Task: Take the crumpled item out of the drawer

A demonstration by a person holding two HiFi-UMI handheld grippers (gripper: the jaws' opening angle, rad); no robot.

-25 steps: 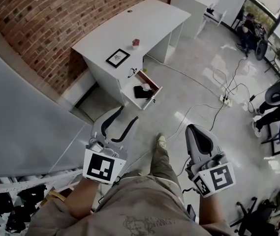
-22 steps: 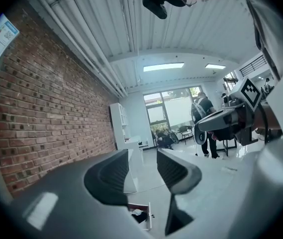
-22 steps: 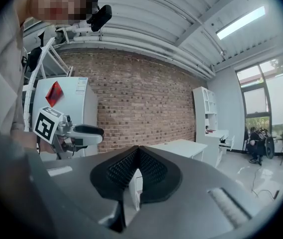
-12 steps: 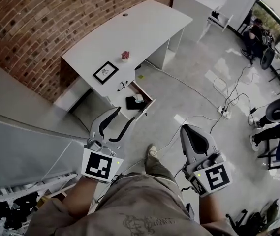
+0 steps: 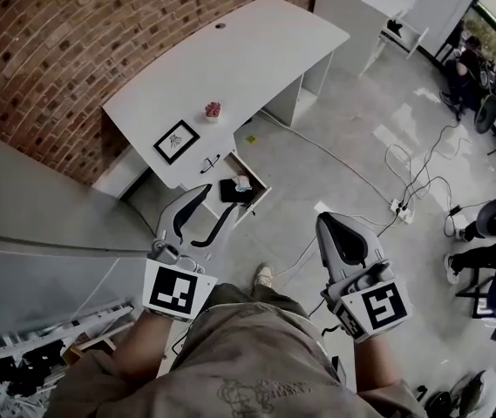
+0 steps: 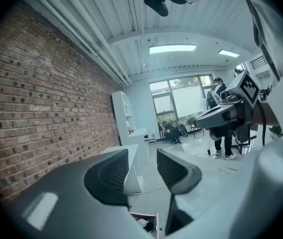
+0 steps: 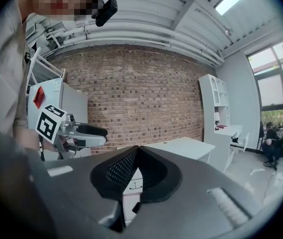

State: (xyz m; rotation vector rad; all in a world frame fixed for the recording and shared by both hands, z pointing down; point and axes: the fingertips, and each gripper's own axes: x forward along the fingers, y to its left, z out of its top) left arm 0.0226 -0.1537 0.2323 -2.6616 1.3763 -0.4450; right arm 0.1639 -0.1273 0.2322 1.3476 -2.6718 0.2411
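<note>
The white crumpled item (image 5: 243, 182) lies in the open drawer (image 5: 257, 187) of the white desk (image 5: 230, 55), just beside a black thing (image 5: 229, 191) that fills the rest of the drawer. Both grippers are held up near the person's body, well apart from the drawer. The left gripper (image 5: 215, 200) has its jaws wide apart with nothing between them; its own view shows only the far desk and floor through the gap. The right gripper (image 5: 329, 225) has its jaws pressed together and holds nothing. On the desktop stand a framed picture (image 5: 176, 141) and a small potted plant (image 5: 213, 110). On the floor to the right of the drawer lie loose cables (image 5: 343, 165) and a power strip (image 5: 400, 209) — a brick wall (image 5: 73, 33) backs the desk. The person's shoe (image 5: 264, 276) shows between the grippers.
</note>
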